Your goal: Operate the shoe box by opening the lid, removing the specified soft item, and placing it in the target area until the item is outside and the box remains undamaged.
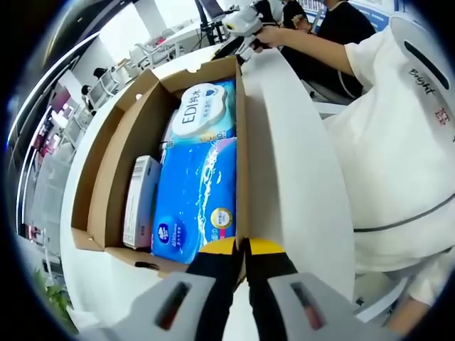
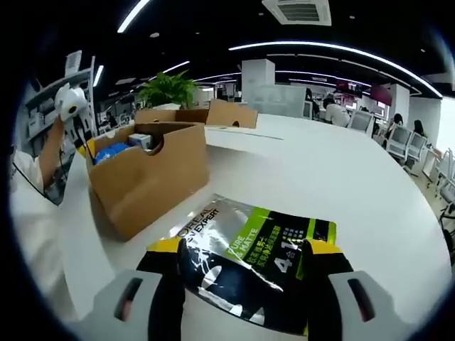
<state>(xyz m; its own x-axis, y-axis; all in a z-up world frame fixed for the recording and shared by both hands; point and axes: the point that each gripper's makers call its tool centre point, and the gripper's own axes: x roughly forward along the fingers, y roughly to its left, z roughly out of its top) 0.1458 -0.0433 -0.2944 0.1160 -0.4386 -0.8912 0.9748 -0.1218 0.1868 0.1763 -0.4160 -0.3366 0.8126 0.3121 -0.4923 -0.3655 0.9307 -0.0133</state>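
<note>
On the white table (image 2: 341, 177), right tool (image 2: 245, 249) spread around black pouch (image 2: 249, 263); left tool (image 1: 242, 247) pinches box wall (image 1: 240, 142).

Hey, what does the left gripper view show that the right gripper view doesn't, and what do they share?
Left gripper view: it looks down into the box, showing a blue tissue pack, an EDI wipes pack, a small white carton, and the left gripper shut on the box's wall.

Right gripper view: a black and green L'Oreal pouch lying on the table between the right gripper's open jaws, and a potted plant.

Both: the open cardboard box and white table.
</note>
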